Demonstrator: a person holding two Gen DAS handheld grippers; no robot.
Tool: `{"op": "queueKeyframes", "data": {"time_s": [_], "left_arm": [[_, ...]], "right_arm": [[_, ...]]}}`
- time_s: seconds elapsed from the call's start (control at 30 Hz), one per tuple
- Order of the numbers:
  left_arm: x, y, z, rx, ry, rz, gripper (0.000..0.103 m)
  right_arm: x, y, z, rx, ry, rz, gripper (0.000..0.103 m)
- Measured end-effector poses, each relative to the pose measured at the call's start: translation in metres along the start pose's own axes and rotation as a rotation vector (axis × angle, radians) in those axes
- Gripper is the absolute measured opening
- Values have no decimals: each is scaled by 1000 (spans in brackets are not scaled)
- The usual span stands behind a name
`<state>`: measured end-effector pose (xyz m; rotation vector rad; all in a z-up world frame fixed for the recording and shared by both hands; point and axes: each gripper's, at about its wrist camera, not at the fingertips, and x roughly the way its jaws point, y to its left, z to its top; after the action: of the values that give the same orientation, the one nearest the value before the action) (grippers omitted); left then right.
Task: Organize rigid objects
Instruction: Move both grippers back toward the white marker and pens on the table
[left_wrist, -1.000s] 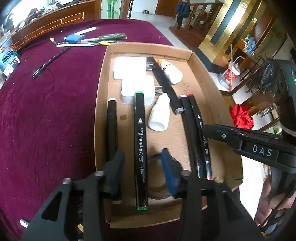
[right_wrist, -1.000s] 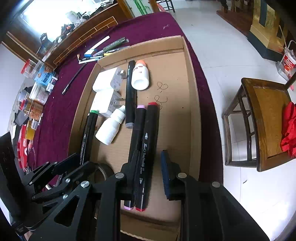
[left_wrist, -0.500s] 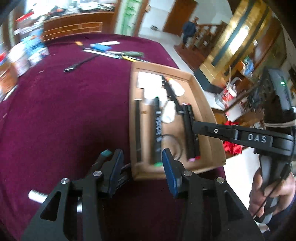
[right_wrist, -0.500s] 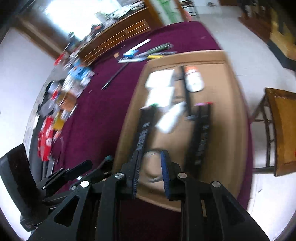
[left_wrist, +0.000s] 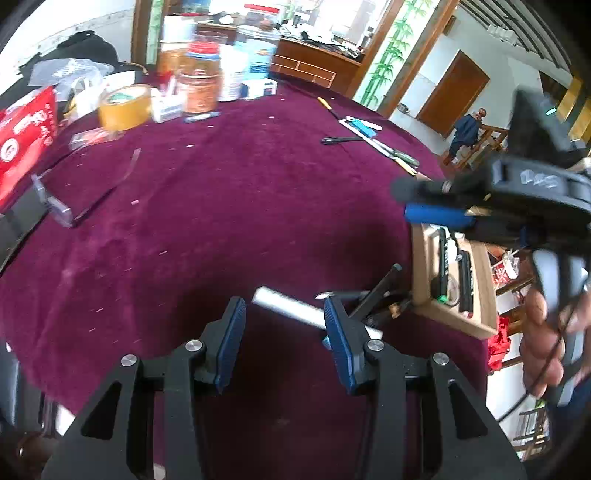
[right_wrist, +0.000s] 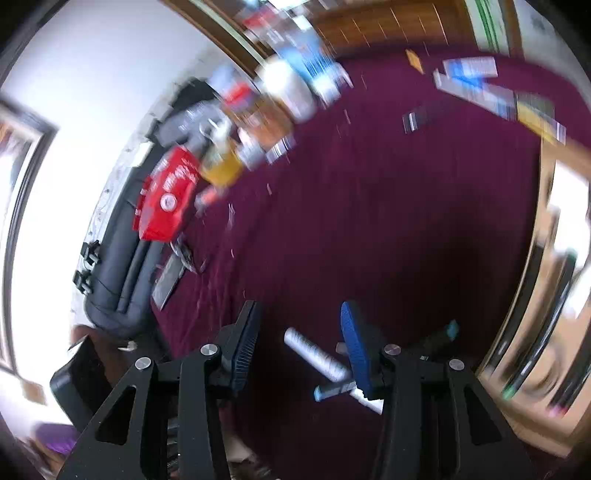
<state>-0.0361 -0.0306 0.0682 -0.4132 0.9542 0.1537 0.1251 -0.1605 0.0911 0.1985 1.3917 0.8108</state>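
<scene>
Left wrist view: left gripper (left_wrist: 282, 334) and right gripper (right_wrist: 299, 345), its jaws just opened, both part-open and empty, hover over a white cylinder (left_wrist: 295, 309) on the maroon tablecloth (left_wrist: 221, 206) beside the cardboard tray (left_wrist: 452, 323), apparently the next pick.

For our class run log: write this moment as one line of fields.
left gripper: open, empty | right gripper: just opened, empty | white tube: on the cloth, loose | box: holds markers
</scene>
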Motion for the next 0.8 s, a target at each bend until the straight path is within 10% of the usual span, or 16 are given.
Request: {"op": "queueKeyframes", "data": {"time_s": [0.3,0.8], "left_arm": [[-25,44,-15,-32,-21,52,43],[-44,64,-12,-10,-38,85,43]], "right_arm": [[21,-56,-48,205,69,-117,41],[51,-49,-2,260,38,-280,48]]}}
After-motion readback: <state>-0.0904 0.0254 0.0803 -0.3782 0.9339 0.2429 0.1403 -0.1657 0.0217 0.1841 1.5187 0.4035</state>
